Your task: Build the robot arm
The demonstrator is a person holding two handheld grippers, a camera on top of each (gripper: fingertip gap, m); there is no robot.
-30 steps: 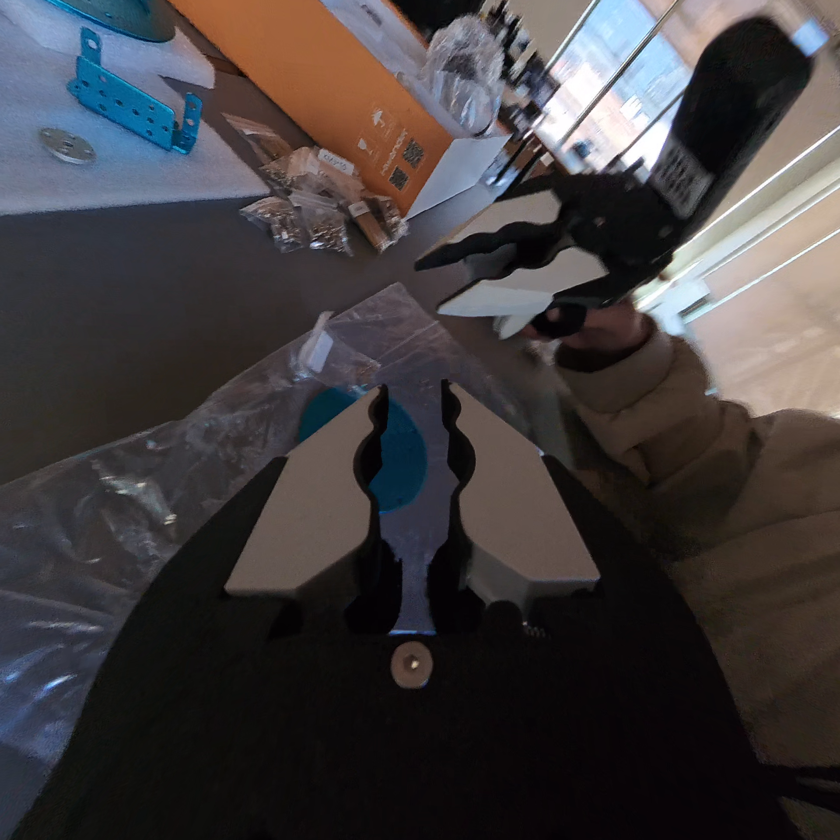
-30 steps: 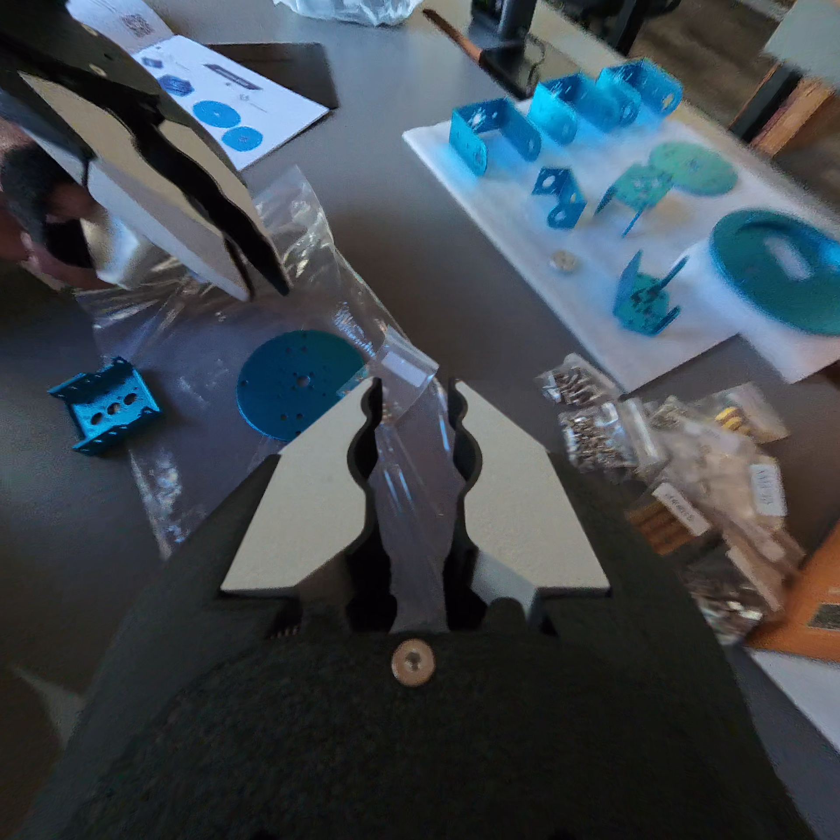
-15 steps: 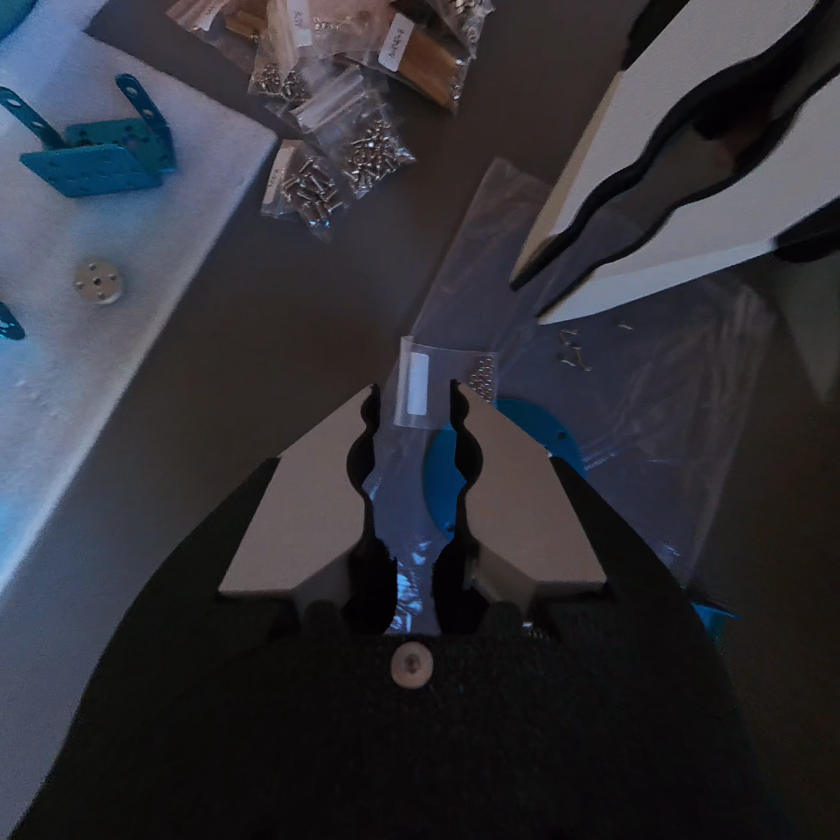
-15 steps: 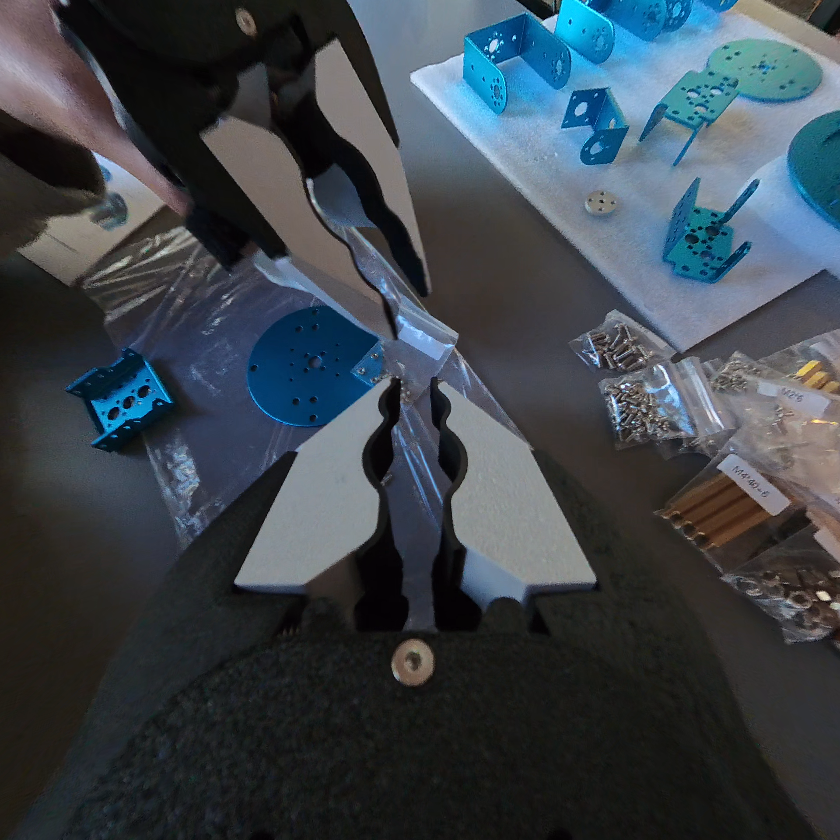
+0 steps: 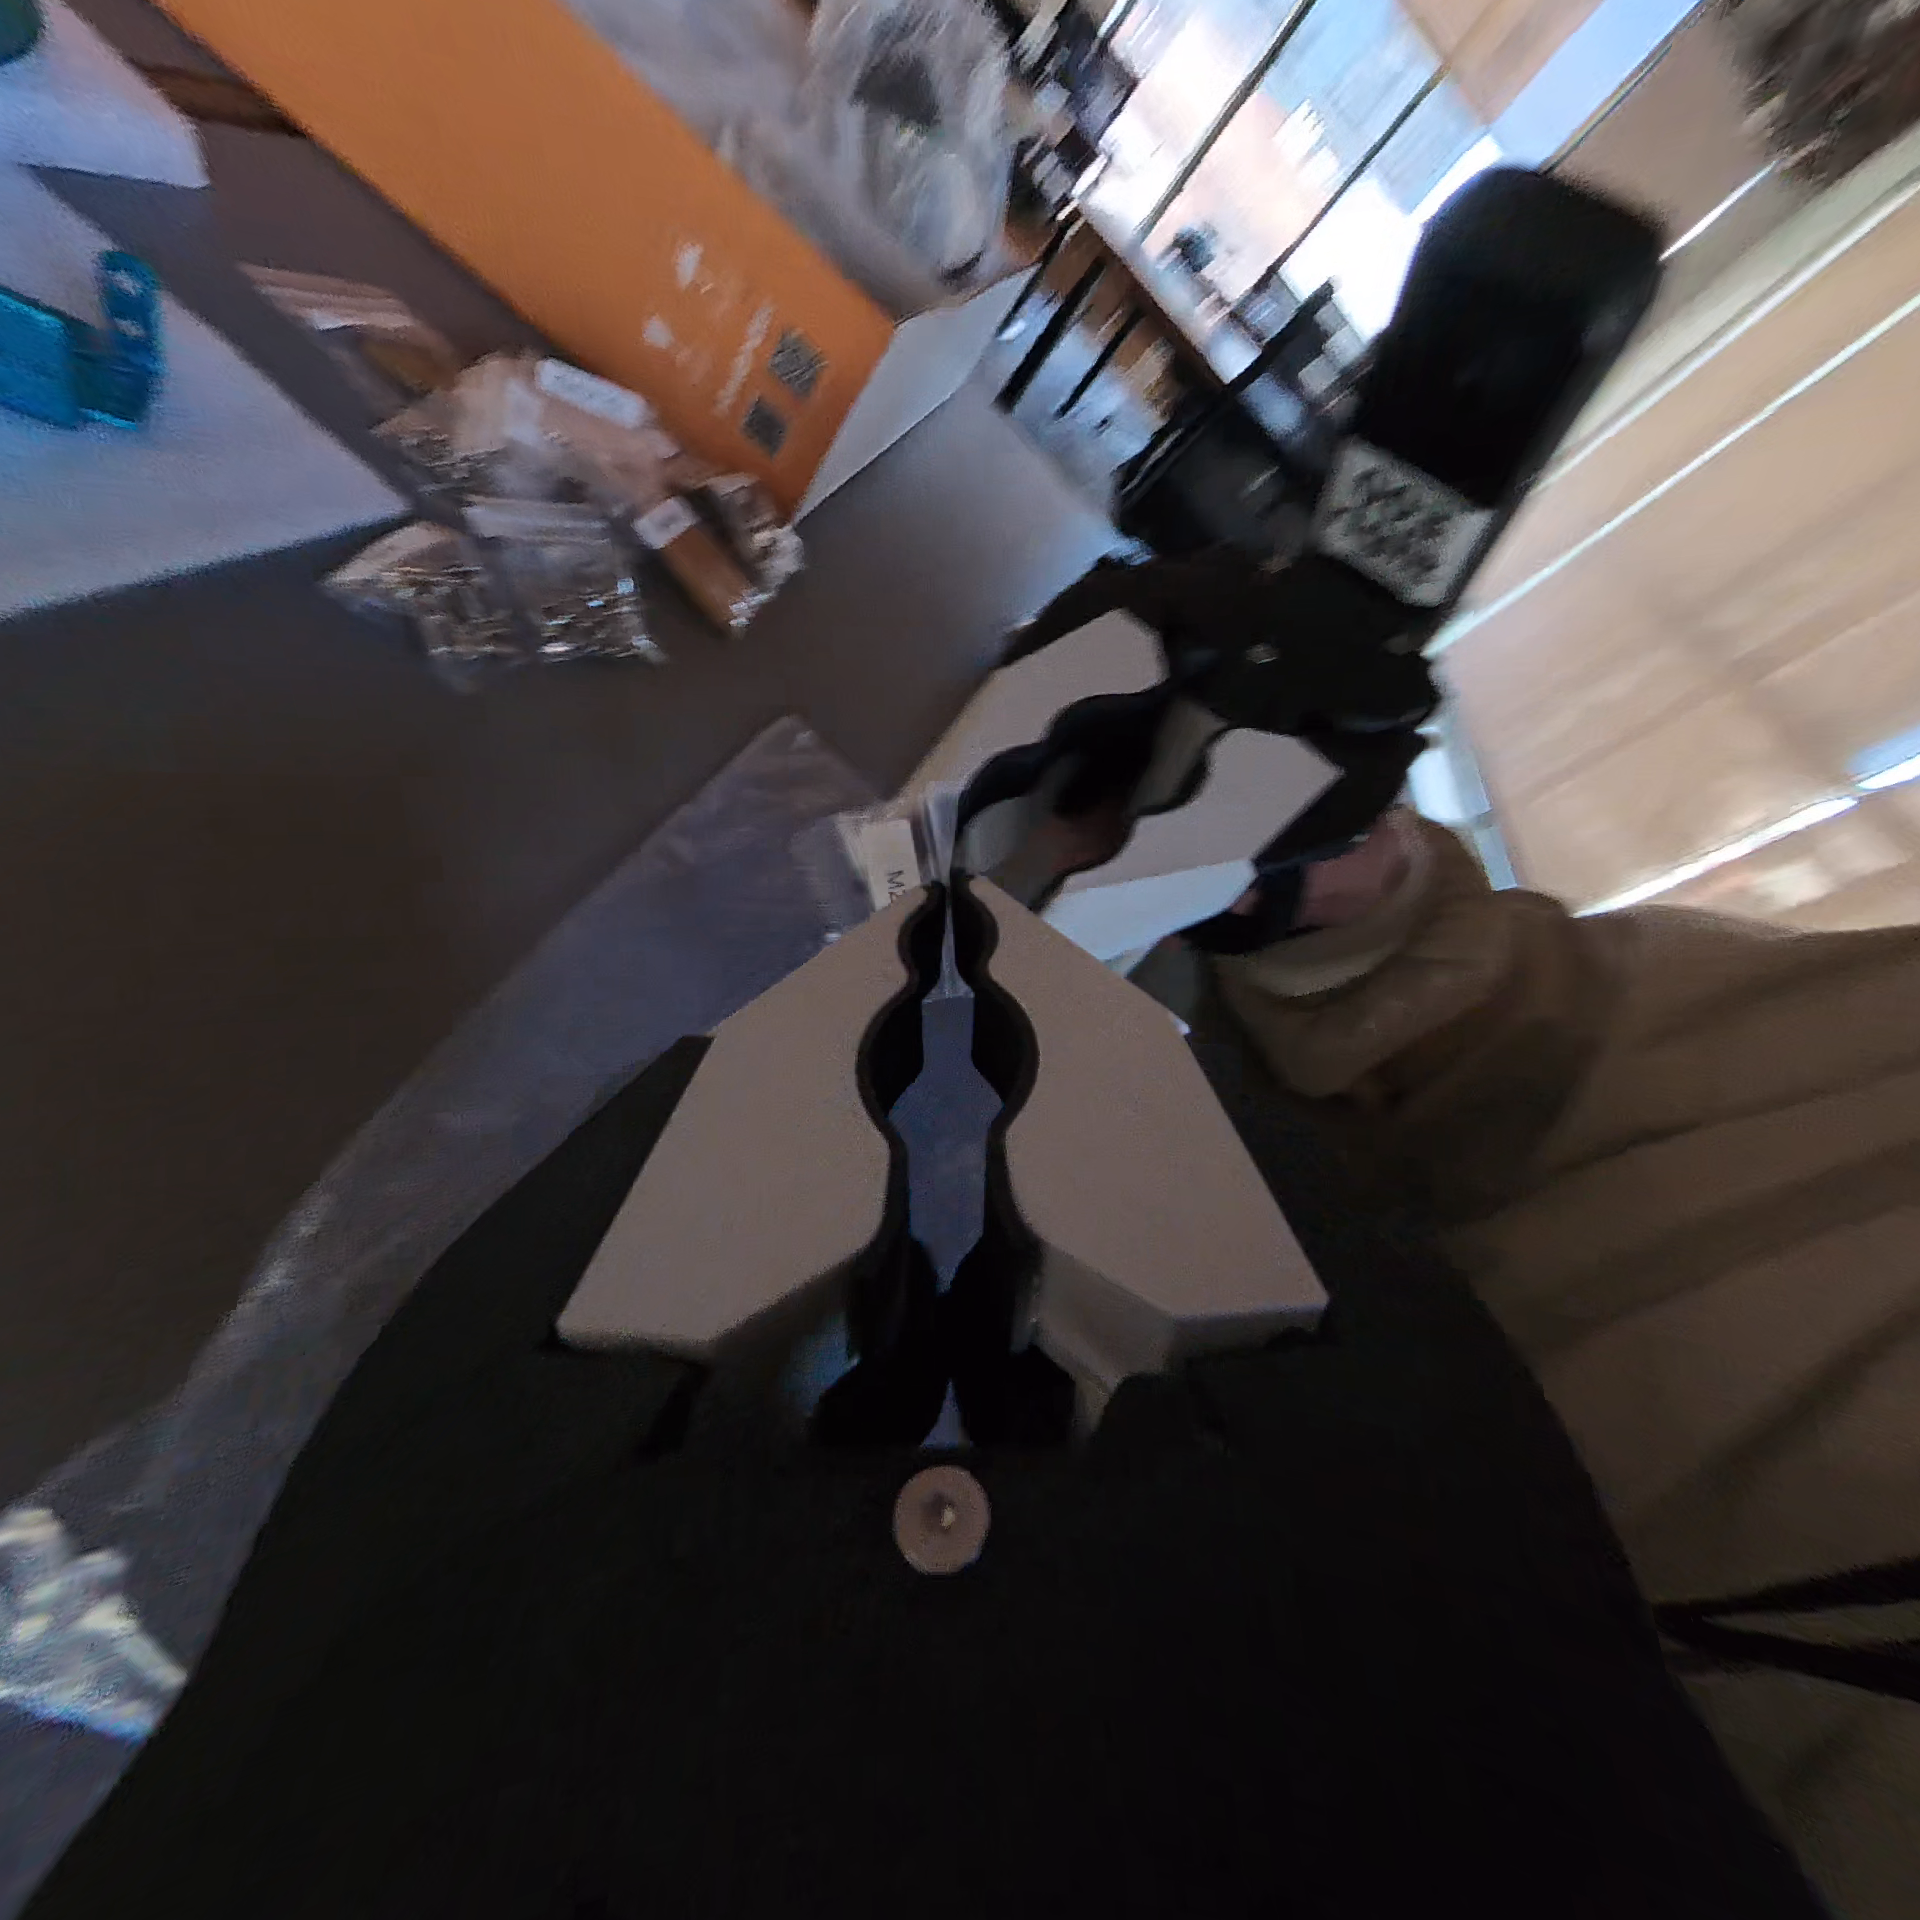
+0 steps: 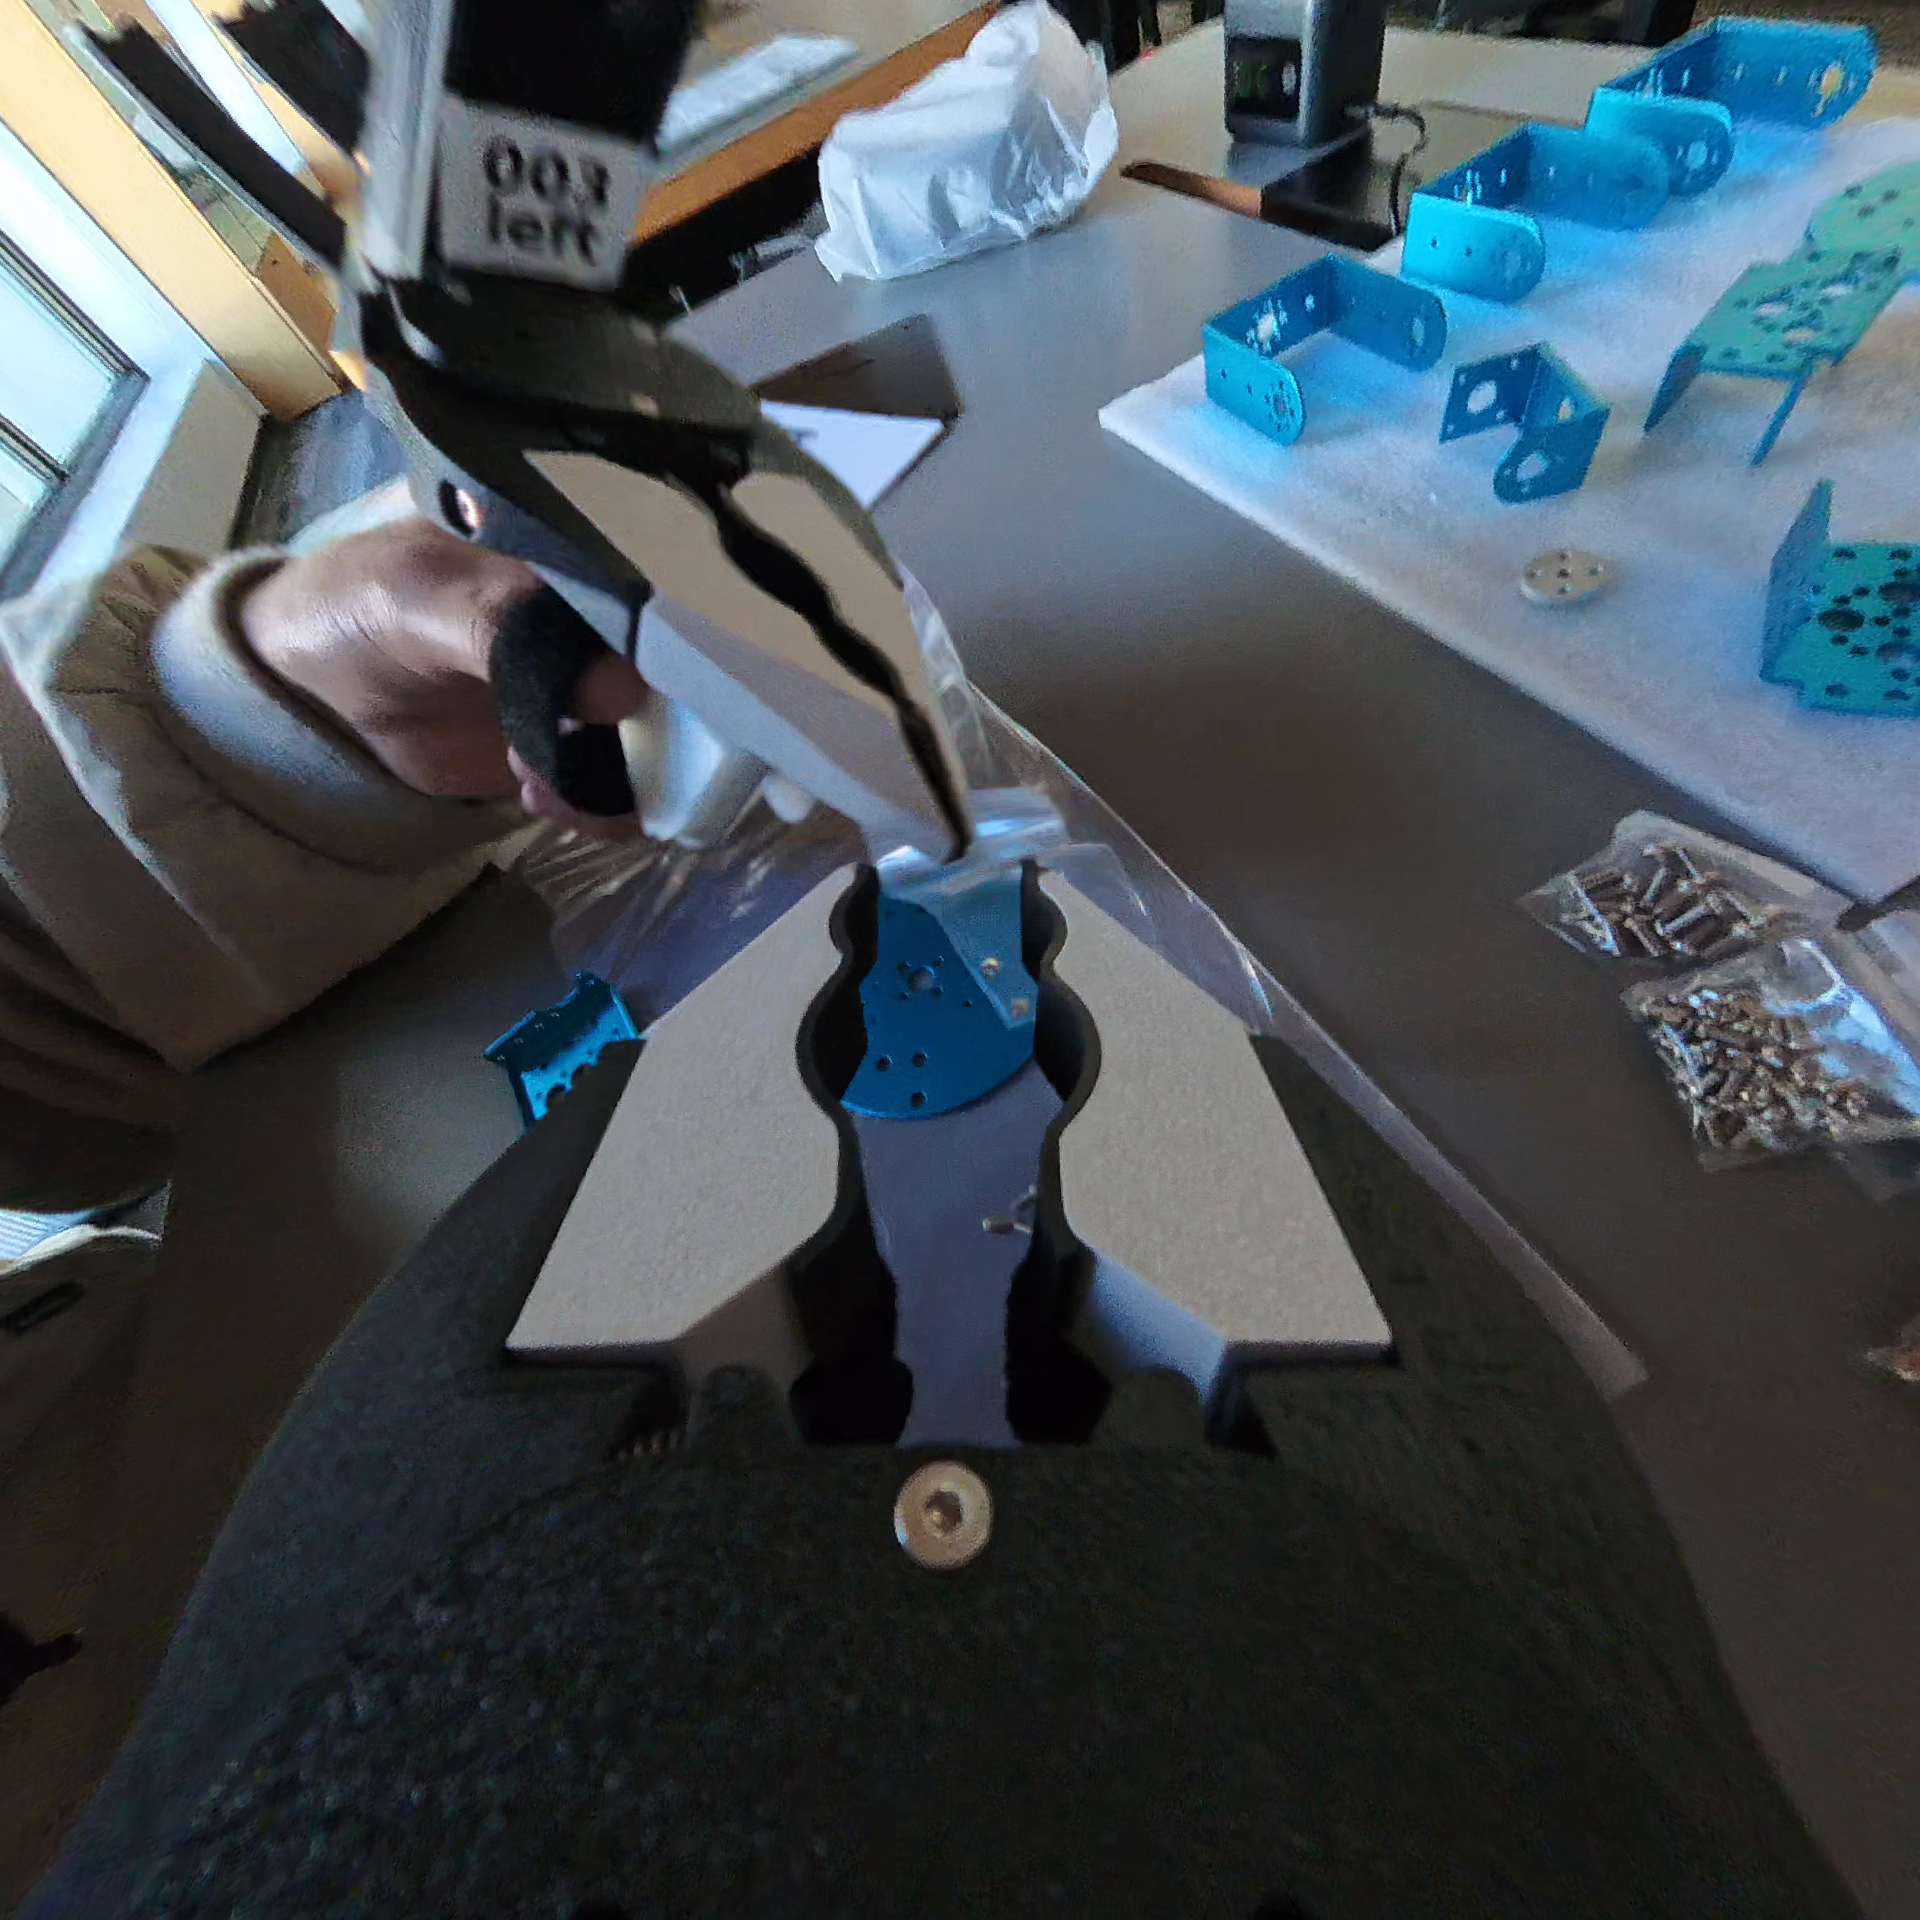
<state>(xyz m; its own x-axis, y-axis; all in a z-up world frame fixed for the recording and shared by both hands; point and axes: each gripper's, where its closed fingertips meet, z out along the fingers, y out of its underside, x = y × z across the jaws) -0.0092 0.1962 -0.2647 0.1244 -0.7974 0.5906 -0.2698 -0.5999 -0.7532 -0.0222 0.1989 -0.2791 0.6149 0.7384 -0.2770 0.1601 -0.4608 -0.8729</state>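
Note:
My left gripper (image 5: 951, 894) is shut on the top edge of a small clear bag (image 5: 888, 842) with a white label. In the right wrist view the left gripper (image 6: 951, 826) comes in from the upper left and holds that small bag (image 6: 997, 831) just above the table. My right gripper (image 6: 945, 878) is open, its fingertips on either side of the bag's lower part. It also shows in the left wrist view (image 5: 997, 842). A blue perforated disc (image 6: 925, 1039) lies under them on a large clear plastic bag (image 6: 1195, 966) spread over the grey table.
A small blue bracket (image 6: 561, 1039) lies left of my right gripper. A white foam sheet (image 6: 1403, 499) with several blue brackets sits at the back right. Bags of screws (image 6: 1745, 1049) lie on the right. An orange box (image 5: 582, 208) stands behind. A sleeve (image 6: 208, 727) fills the left. Both grippers' tips are close together, under 4 cm apart.
My left gripper has closed on the small bag and tilted up from the table. My right gripper has opened wider and sits right under the left one.

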